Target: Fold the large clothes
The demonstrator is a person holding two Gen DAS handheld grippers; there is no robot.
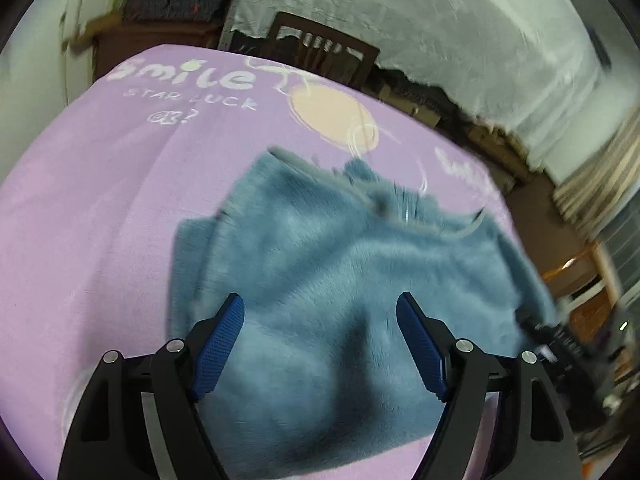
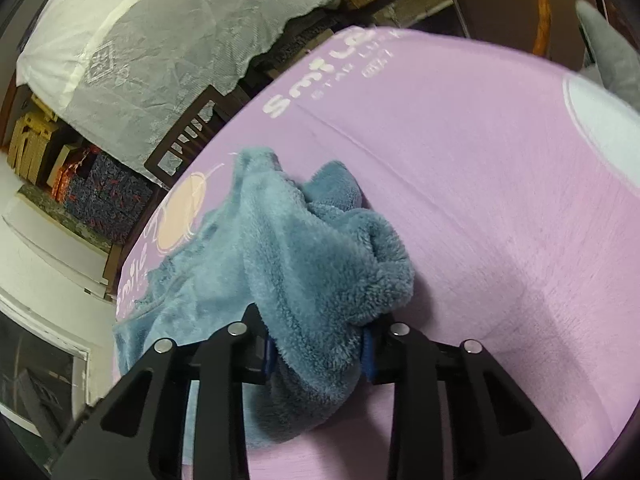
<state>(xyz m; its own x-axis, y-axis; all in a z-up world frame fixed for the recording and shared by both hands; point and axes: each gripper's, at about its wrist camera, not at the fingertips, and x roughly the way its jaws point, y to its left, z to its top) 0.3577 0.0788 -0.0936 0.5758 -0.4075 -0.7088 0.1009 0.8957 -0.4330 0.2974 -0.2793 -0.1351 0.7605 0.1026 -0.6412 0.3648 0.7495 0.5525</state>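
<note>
A fluffy blue garment (image 1: 320,264) lies on a purple printed cloth (image 1: 88,200) that covers the table. My left gripper (image 1: 320,316) is open just above the garment, its blue pads (image 1: 220,344) apart with nothing between them. In the right wrist view my right gripper (image 2: 316,344) is shut on a bunched fold of the same blue garment (image 2: 320,248) and holds it lifted over the purple cloth (image 2: 500,220). The right gripper's blue pads are mostly hidden by the fleece.
A dark wooden chair (image 1: 320,46) stands behind the table's far edge, also shown in the right wrist view (image 2: 188,132). A white lace cover (image 1: 440,20) drapes over furniture behind. Boxes (image 2: 32,140) and a grey plush item (image 2: 612,44) sit at the sides.
</note>
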